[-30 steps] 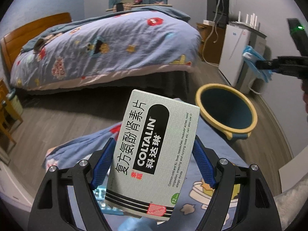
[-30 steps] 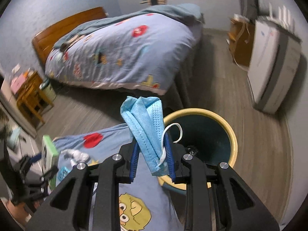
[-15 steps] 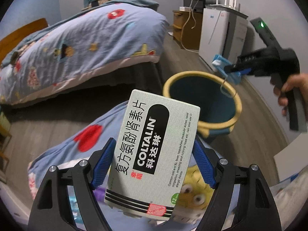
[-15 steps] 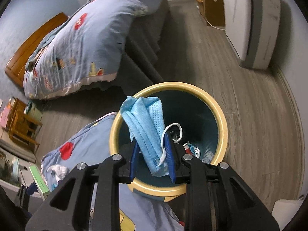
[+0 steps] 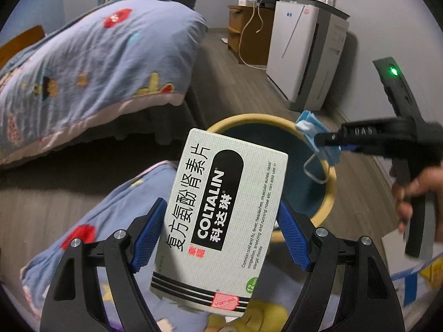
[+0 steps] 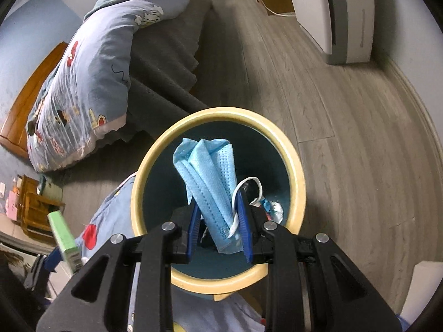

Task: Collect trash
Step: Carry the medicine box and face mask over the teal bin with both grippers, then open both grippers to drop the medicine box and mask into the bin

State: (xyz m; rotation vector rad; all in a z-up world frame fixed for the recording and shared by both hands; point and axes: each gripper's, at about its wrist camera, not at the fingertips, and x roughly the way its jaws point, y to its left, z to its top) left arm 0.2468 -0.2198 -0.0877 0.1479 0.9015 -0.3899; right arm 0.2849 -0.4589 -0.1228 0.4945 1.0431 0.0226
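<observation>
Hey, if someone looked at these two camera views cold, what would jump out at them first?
Probably the big pale green Coltalin medicine box, filling the middle of the left wrist view, clamped upright between the left gripper jaws. Next, the folded blue face mask pinched in the right gripper, held directly over the open mouth of the yellow-rimmed trash bin, where some trash already lies at the bottom.

right gripper point(image 6: 218, 229) | swung from facing the bed to looking down into the yellow-rimmed trash bin point(image 6: 297, 177); blue face mask point(image 6: 210, 182) now ahead over the bin's mouth | left gripper point(image 5: 221, 235) | bin rim point(image 5: 331, 191) has drawn up just behind the Coltalin box point(image 5: 221, 221)
</observation>
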